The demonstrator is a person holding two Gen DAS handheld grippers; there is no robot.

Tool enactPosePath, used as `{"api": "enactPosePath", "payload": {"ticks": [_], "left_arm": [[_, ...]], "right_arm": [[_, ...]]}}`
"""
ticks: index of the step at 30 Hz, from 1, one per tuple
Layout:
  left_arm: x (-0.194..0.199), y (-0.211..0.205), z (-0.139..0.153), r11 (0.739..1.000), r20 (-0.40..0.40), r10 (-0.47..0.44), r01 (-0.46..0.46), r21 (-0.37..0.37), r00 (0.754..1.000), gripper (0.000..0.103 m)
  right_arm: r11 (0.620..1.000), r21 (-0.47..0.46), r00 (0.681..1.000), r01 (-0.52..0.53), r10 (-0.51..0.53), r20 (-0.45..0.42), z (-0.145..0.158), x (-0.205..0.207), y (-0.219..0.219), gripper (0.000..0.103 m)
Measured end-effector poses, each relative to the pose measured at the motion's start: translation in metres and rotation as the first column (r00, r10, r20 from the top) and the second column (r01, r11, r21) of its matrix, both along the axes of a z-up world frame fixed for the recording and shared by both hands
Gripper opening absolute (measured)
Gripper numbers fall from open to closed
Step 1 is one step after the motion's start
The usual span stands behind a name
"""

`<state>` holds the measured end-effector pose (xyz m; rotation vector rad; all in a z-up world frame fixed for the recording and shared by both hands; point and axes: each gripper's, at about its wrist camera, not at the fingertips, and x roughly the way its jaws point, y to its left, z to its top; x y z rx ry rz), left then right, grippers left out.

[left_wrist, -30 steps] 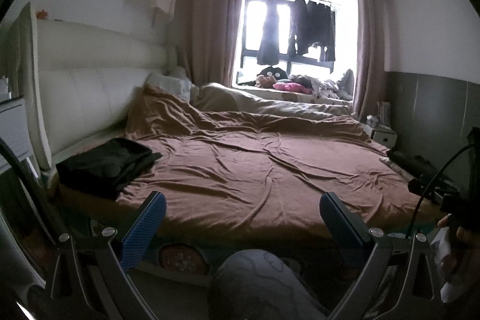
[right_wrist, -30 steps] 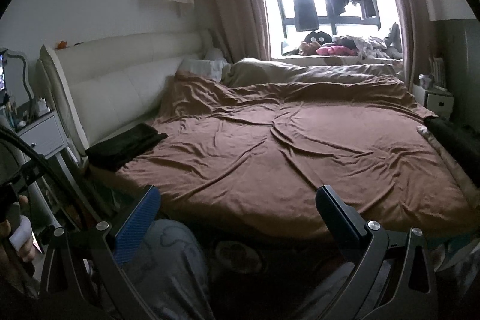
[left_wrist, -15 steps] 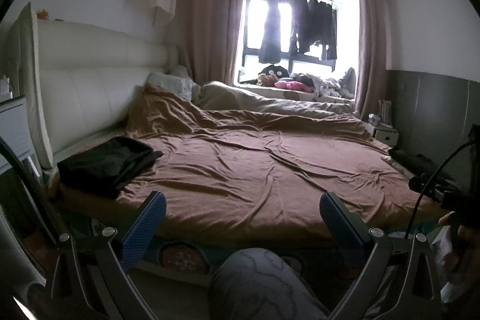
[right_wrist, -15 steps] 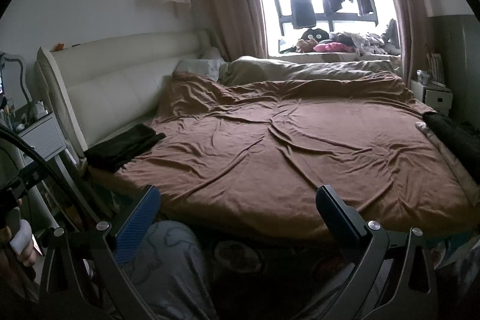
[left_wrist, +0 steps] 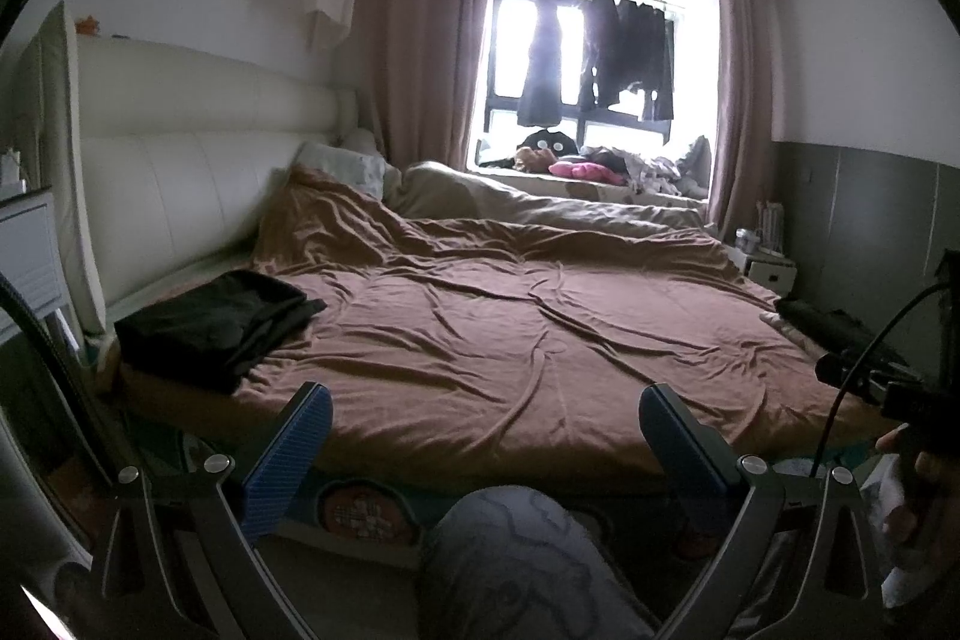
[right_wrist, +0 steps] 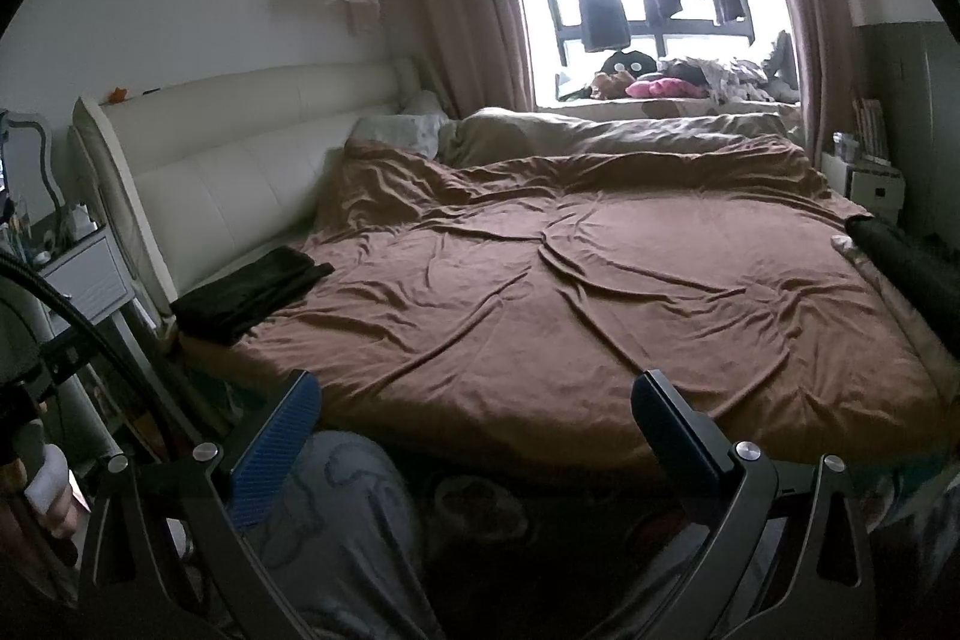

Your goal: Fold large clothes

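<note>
Before me stands a bed (left_wrist: pixel 180 196) with a cream padded headboard, covered by a wrinkled brown blanket (left_wrist: pixel 510 340). A folded black garment (left_wrist: pixel 216 322) lies on its near left corner; another dark garment (right_wrist: pixel 906 262) lies at the right edge.
</note>
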<state>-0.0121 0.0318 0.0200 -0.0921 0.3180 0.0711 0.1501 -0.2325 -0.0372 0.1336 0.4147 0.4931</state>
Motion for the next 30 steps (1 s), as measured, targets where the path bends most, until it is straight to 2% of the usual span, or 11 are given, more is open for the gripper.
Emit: {"api": "enactPosePath", "payload": {"ticks": [7, 23, 26, 30], "left_arm": [[-0.004, -0.007, 0.0, 1.0, 0.005, -0.004, 0.004, -0.009, 1.0, 0.103], [0.003, -0.03, 0.007, 1.0, -0.011, -0.005, 0.005, 0.025, 1.0, 0.103], [0.002, -0.034, 0.009, 1.0, -0.017, -0.003, 0.003, 0.028, 1.0, 0.103], [-0.001, -0.037, 0.013, 1.0, -0.012, -0.004, 0.004, 0.026, 1.0, 0.103]], "right_arm": [[1.0, 0.003, 1.0, 0.014, -0.014, 0.005, 0.006, -0.005, -0.009, 0.103], [0.999, 0.029, 1.0, 0.021, -0.021, 0.005, 0.001, -0.002, -0.017, 0.103], [1.0, 0.005, 0.999, 0.029, -0.029, 0.025, 0.005, -0.005, -0.015, 0.103], [1.0, 0.021, 0.999, 0.023, -0.024, 0.03, 0.004, -0.006, -0.015, 0.103]]}}
